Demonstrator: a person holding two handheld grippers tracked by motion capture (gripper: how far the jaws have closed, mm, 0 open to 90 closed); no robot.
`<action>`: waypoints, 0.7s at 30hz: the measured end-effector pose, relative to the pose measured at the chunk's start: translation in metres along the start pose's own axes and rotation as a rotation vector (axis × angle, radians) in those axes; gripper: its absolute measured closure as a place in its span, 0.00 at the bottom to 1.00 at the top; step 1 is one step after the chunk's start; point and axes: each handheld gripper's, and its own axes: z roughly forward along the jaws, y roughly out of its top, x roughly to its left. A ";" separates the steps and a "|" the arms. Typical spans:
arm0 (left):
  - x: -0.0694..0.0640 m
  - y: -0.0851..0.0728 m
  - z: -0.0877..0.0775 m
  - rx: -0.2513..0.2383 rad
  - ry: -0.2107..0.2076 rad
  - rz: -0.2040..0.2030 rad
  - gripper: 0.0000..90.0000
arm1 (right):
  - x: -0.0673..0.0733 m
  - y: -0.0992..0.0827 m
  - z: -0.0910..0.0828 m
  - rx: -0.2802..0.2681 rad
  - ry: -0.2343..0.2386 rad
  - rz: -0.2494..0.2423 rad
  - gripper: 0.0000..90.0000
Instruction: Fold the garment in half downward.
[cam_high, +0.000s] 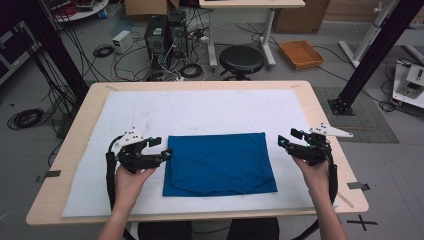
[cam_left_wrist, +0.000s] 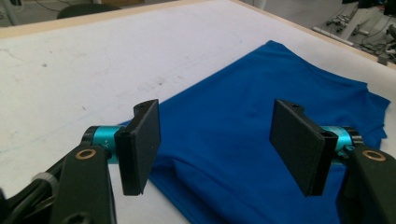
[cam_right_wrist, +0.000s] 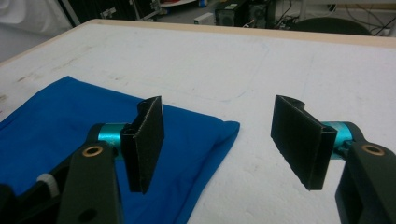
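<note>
Hovering at the folded blue cloth's (cam_high: 219, 164) left edge, left gripper (cam_high: 161, 148) fingers apart, empty. Cloth lying flat mid-surface (cam_high: 200, 107): light, limp, layers probably sliding, so pinching edges or corners. Right gripper (cam_high: 289, 140) hanging beside its right edge, fingers apart, empty.

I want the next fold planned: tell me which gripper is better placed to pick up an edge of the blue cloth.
Left, probably. The left gripper stands open right at the blue cloth's left edge, cloth lying beneath its jaws in its own view. The right gripper, also open, hangs beside the right edge with a bare gap of white mat between.
</note>
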 end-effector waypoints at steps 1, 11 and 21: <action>-0.001 -0.001 -0.001 0.005 0.015 0.001 0.34 | -0.001 0.000 -0.002 -0.007 -0.004 0.000 0.38; -0.002 -0.014 -0.014 -0.001 0.052 -0.061 0.33 | -0.006 -0.004 -0.008 -0.026 -0.015 0.026 0.38; -0.026 -0.041 -0.019 0.073 0.125 -0.113 0.41 | -0.002 -0.004 -0.003 -0.023 -0.011 0.015 0.38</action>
